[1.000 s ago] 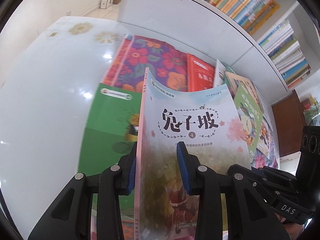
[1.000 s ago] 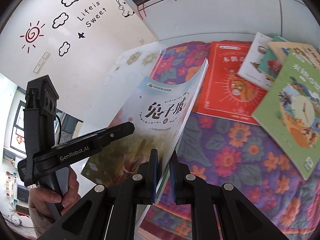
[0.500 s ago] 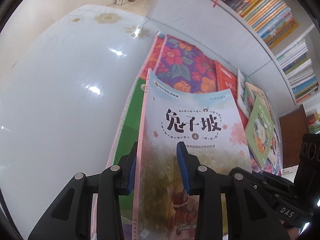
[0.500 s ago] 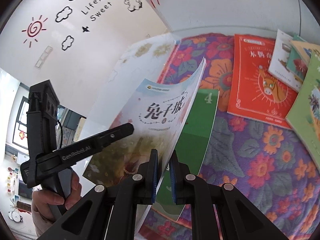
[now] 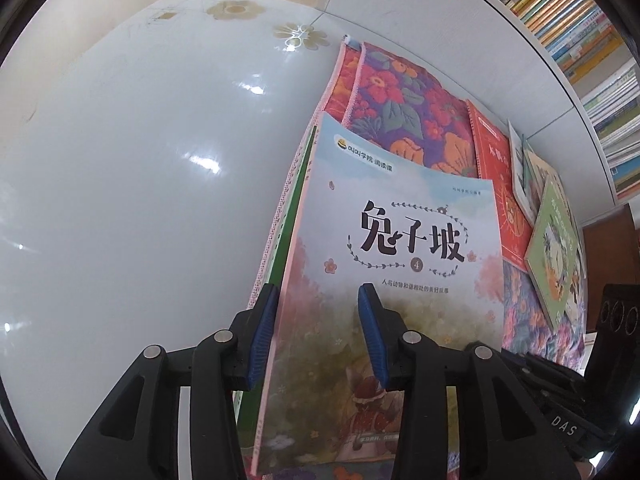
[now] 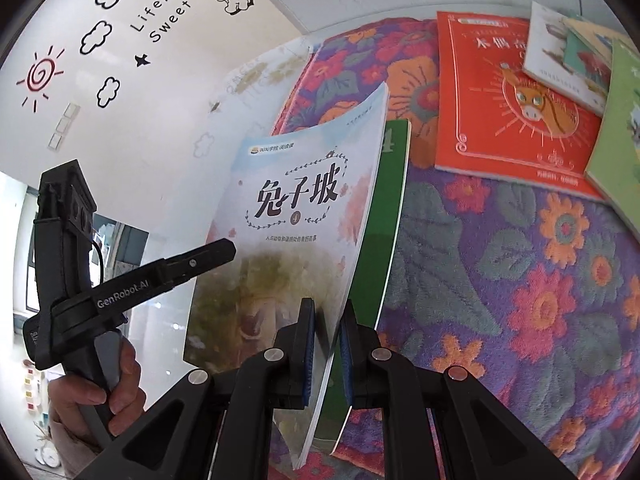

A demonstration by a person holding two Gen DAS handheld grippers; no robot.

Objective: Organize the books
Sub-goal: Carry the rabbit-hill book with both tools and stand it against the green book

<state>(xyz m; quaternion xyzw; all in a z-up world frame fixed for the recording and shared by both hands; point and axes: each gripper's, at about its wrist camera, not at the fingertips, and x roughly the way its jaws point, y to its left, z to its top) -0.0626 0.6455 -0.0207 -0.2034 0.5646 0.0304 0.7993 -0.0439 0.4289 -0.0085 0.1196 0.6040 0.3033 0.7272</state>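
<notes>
A pale blue and pink book (image 5: 400, 264) with black characters on its cover hangs tilted just above a green book (image 6: 384, 232) lying on the floral cloth (image 6: 500, 280). My right gripper (image 6: 326, 344) is shut on the pale book's page edge near the bottom. My left gripper (image 5: 316, 332) straddles the spine side, its jaws opening. One blue pad is behind the book and one stands in front of the cover, with a gap showing. In the right wrist view the left gripper's upper finger (image 6: 208, 250) lies over the cover, and a hand (image 6: 100, 392) holds its grip.
A red book (image 6: 512, 100), a light green book (image 6: 616, 160) and several smaller ones lie overlapped on the cloth at the right. The glossy white table (image 5: 140, 160) spreads to the left. A full bookshelf (image 5: 580, 20) stands behind a white ledge.
Both grippers have sunk with the pale book, which now hangs close over the green book. The left jaws stand slightly wider than before.
</notes>
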